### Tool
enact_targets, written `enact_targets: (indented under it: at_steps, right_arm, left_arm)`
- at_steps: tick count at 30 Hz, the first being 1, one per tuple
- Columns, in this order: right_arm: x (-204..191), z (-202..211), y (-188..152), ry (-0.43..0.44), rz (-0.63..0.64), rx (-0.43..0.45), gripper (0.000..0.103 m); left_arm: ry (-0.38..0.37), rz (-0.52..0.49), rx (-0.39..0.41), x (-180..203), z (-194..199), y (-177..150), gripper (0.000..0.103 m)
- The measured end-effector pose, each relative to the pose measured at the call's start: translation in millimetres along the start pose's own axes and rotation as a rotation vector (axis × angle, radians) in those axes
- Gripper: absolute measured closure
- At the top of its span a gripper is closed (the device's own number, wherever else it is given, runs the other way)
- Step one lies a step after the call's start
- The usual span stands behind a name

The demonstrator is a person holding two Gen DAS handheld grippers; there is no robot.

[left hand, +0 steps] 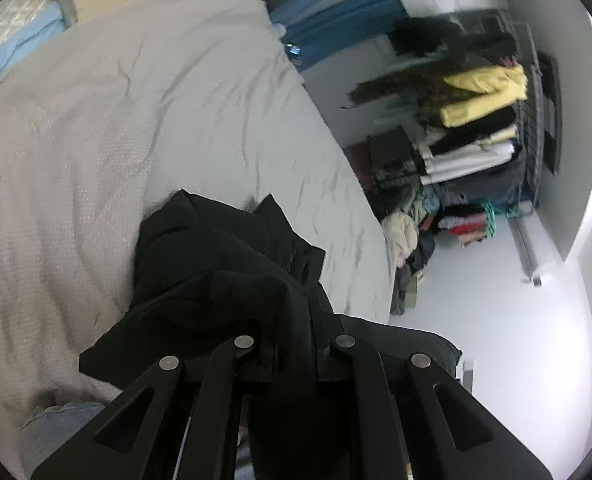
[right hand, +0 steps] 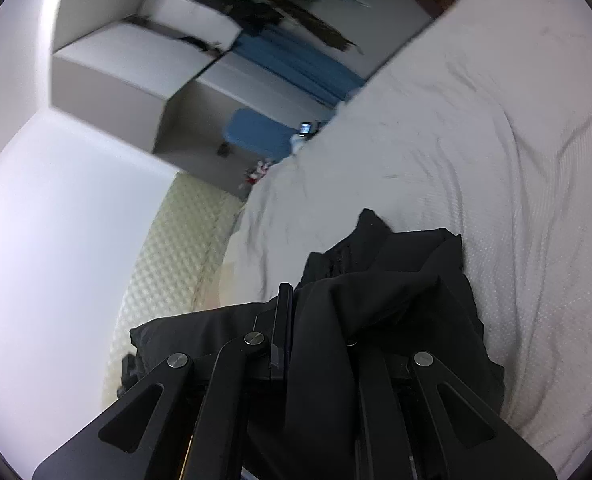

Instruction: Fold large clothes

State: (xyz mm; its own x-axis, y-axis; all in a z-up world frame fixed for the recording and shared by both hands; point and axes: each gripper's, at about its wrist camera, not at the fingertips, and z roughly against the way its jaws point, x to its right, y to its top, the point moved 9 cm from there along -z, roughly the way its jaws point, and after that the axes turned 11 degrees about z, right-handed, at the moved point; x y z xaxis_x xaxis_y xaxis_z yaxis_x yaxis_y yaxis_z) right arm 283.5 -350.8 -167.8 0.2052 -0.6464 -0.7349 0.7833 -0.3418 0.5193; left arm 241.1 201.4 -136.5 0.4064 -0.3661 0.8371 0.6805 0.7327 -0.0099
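Your left claw (left hand: 309, 308) is pinching a bunched fold of the black garment (left hand: 224, 272), its fingers pressed nearly together with the cloth between them and spilling over them toward the bed. The garment lies heaped in front of that claw on the pale grey bedspread (left hand: 136, 128), close to the bed's edge, with a dark fold hanging off toward the white floor (left hand: 495, 320). Your right claw (right hand: 292, 320) likewise pinches the black garment (right hand: 391, 288); one finger (right hand: 284, 320) shows as a thin upright bar, while the other is buried under the cloth, which drapes over the linkage and piles up on the bedspread (right hand: 475, 140) just ahead. In the left wrist view, a wire rack (left hand: 535, 128) well apart from the bed holds stacked folded clothes, a yellow piece (left hand: 483, 96) on top, with more clothes heaped on the floor below. In the right wrist view, a quilted cream mattress edge (right hand: 176, 248) shows beside the bedspread, and a blue cushion (right hand: 256, 132) lies beyond it.
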Motion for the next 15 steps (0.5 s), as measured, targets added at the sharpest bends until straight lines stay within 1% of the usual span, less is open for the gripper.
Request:
enact_targets:
  at_steps: [3, 4, 5, 7, 10, 12, 15]
  right_arm:
    - [14, -23, 8, -0.045, -0.017, -0.015, 0.096]
    - [20, -32, 11, -0.062, -0.025, -0.022, 0.096]
    - [27, -38, 13, -0.073, -0.041, -0.026, 0.096]
    - [43, -53, 18, -0.092, -0.089, -0.035, 0.096]
    - [61, -73, 21, -0.128, -0.103, -0.055, 0.096]
    - [71, -84, 22, -0.153, -0.111, -0.068, 0.096]
    - [82, -97, 21, -0.18, -0.117, -0.087, 0.096]
  left_arm:
    - [0.033, 0.024, 0.028, -4, -16, 14, 0.092]
    - [0.032, 0.062, 0.042, -7, -24, 21, 0.092]
    - [0.037, 0.078, 0.052, -8, -31, 25, 0.092]
    - [0.069, 0.079, 0.081, -11, -43, 35, 0.091]
    - [0.109, 0.11, 0.122, -17, -66, 46, 0.091]
    - [0.128, 0.119, 0.135, -21, -83, 54, 0.091]
    - [0.168, 0.136, 0.126, -32, -106, 63, 0.091]
